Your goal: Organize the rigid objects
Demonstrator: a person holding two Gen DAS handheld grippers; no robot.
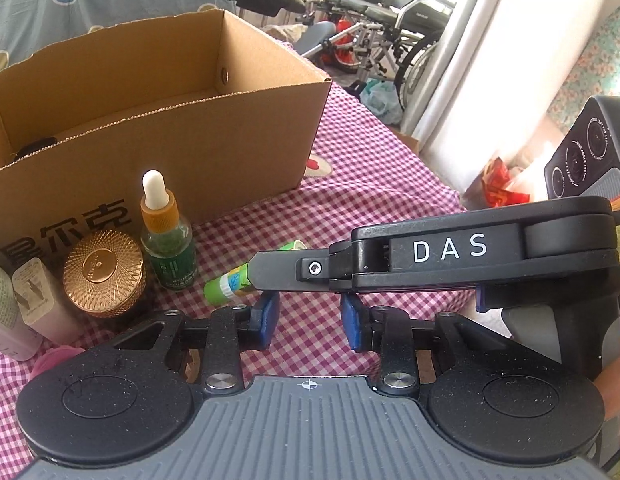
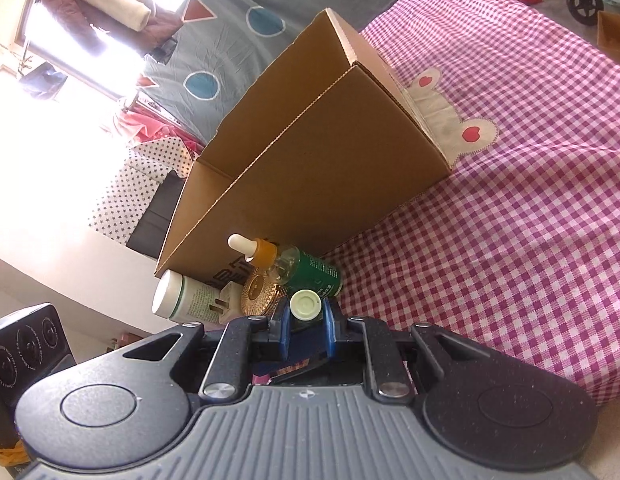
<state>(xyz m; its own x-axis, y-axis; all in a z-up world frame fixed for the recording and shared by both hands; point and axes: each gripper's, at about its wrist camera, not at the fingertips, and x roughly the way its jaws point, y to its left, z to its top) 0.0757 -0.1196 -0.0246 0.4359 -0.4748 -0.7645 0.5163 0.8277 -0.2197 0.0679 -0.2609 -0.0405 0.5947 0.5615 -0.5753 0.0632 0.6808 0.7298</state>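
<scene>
The right tongs (image 2: pixel 306 322) are clenched on a small green tube (image 2: pixel 306 305), its pale round cap facing the right wrist camera and sitting between the blue pads (image 2: pixel 284 332). In the left wrist view the same green tube (image 1: pixel 230 286) sticks out past the black finger of the right tongs (image 1: pixel 266 276), which reach across in front from the right, above the checked cloth. The left tongs (image 1: pixel 310 322) hold nothing: their blue pads (image 1: pixel 268 316) stand apart with only pink-and-white checked bedspread (image 1: pixel 389 200) between them. An open cardboard box (image 1: pixel 230 128) stands on the bed, printed characters on its near wall. Against the foot of that wall stands a row of things: a green dropper bottle (image 1: pixel 170 240) with a white bulb and amber collar, upright; just beside it a gold jar (image 1: pixel 104 272) with a patterned lid; then a white plug adapter (image 1: pixel 38 296) and a pale bottle (image 1: pixel 6 320) at the left edge of the view. From the right wrist camera the dropper bottle (image 2: pixel 298 268), the gold jar (image 2: pixel 260 294), the plug adapter (image 2: pixel 226 300) and the pale bottle (image 2: pixel 182 296) show crowded together at the box's (image 2: pixel 310 168) near corner, just beyond the held tube. A wheelchair (image 1: pixel 389 28) stands off past the far edge of the bed.
</scene>
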